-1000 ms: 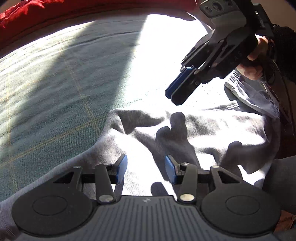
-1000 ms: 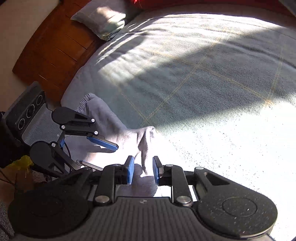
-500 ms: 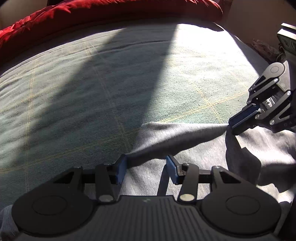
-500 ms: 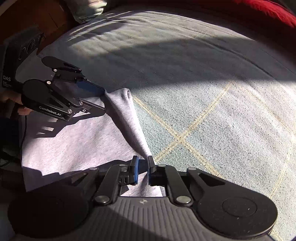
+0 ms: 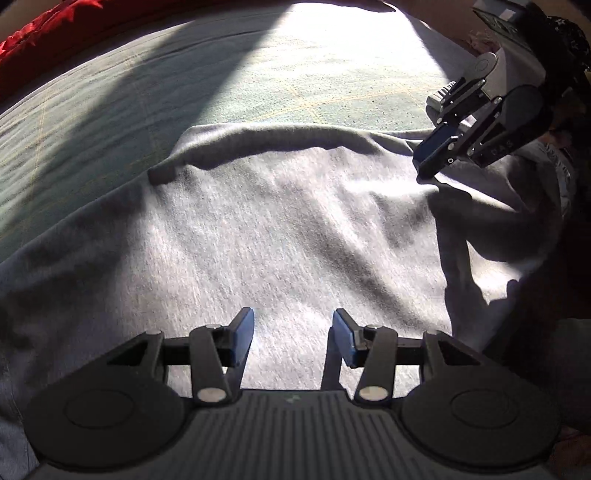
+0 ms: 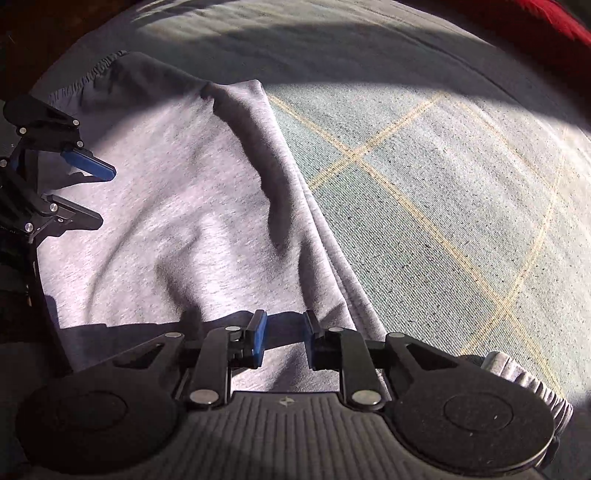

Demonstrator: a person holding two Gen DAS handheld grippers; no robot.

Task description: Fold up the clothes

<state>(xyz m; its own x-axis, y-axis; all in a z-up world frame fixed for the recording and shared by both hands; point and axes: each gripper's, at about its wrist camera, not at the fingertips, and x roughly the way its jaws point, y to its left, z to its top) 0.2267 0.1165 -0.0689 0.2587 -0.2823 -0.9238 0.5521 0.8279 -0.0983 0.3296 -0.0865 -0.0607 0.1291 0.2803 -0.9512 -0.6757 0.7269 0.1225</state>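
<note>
Grey garment (image 5: pixel 280 229) spread over the green bedspread (image 5: pixel 258 74), mostly flat, 1 rolled ridge along the far edge, creases across the middle. Looks early in the task: laid out and roughly smoothed, no fold made yet, ridge still to flatten. Left gripper (image 5: pixel 293 338) over the cloth, jaws apart, nothing between them. Right gripper (image 6: pixel 283 339) opening at the near hem, pads clear of the fabric. Red blanket (image 5: pixel 33 33) beyond.

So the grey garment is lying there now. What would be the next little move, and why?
Probably flattening the rolled ridge along the grey garment's far edge. Both tools are off the cloth, the left tool open, the right tool opening, and that ridge would spoil a fold.
</note>
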